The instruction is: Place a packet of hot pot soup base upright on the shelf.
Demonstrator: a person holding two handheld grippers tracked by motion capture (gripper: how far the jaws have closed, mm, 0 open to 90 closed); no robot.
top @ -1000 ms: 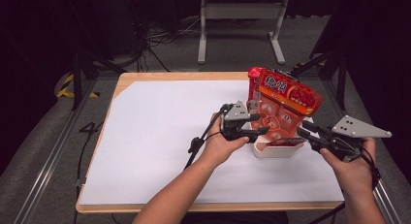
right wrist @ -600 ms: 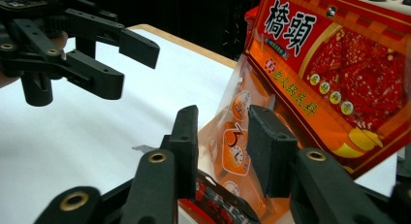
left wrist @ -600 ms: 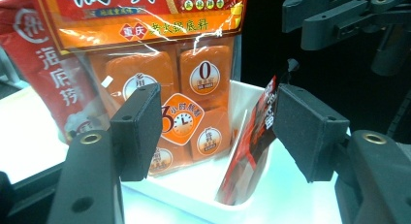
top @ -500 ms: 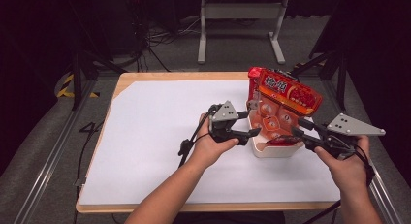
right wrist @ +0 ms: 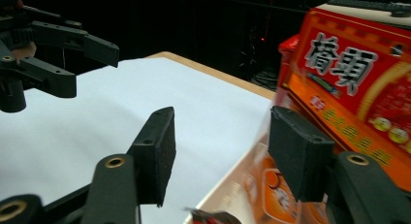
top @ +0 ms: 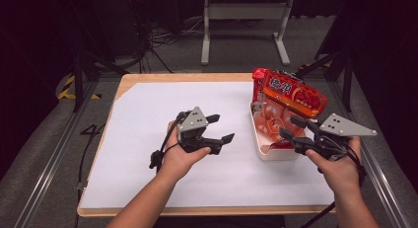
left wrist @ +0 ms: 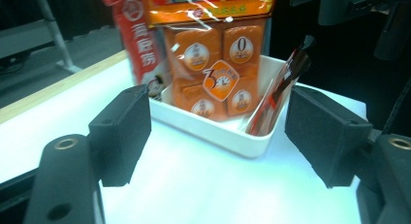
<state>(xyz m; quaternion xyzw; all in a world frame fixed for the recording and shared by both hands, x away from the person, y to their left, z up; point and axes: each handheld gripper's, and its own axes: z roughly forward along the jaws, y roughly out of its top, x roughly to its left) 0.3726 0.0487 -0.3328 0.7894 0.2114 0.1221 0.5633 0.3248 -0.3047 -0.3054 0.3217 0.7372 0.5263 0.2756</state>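
- My left claw has just been opening, nothing between its jaws, well left of the white tray.
- My right claw likewise, jaws apart, seemingly just clear of the orange snack packs standing in the tray, right on the worktop.

The white surface is brightly lit from above, while the room beyond it is left nearly black. Glare is thrown off the snack packets ahead of the left hand-held gripper. Near the right hand-held gripper, the packets are blurred, perhaps by motion.
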